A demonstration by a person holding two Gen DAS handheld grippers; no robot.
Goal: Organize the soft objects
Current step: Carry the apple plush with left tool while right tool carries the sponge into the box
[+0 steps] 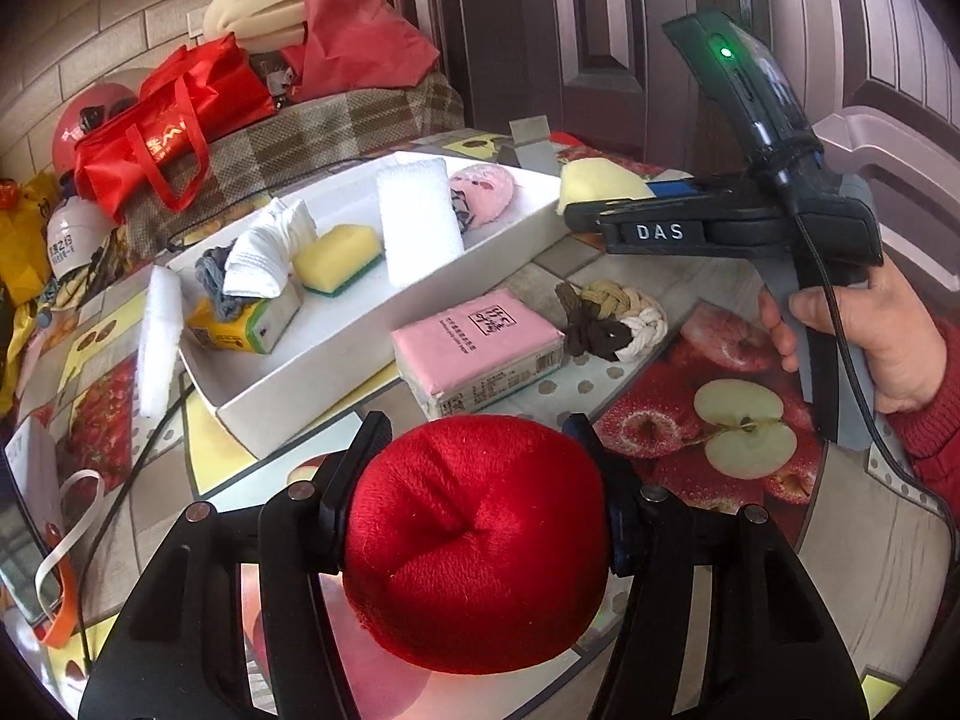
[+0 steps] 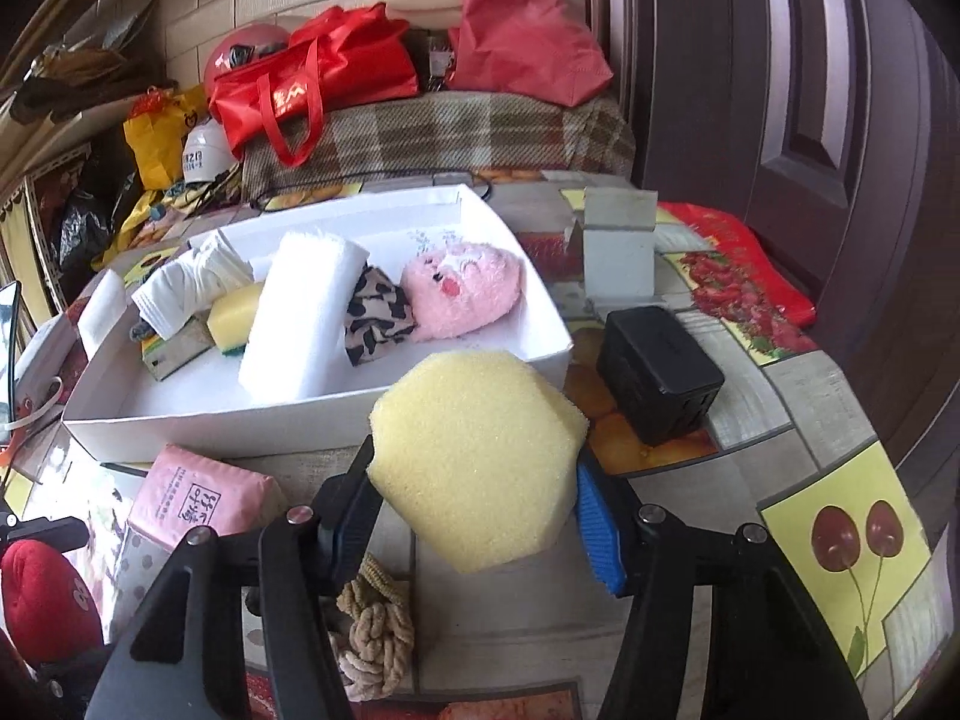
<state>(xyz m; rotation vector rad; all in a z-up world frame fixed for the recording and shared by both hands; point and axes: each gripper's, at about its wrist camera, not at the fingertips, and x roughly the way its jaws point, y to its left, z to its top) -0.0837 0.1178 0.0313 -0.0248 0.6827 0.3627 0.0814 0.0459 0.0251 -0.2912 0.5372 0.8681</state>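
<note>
The left gripper [image 1: 474, 504] is clamping a red plush ball [image 1: 480, 540] just above the table [image 1: 840, 570] while the right gripper [image 2: 477, 507] is squeezing a yellow sponge [image 2: 480, 459] in front of the white tray [image 2: 240, 420] of soft things.

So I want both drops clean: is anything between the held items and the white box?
Nothing blocks the yellow sponge; the white box lies right behind it. The pink tissue pack lies between the red plush and the box.
</note>
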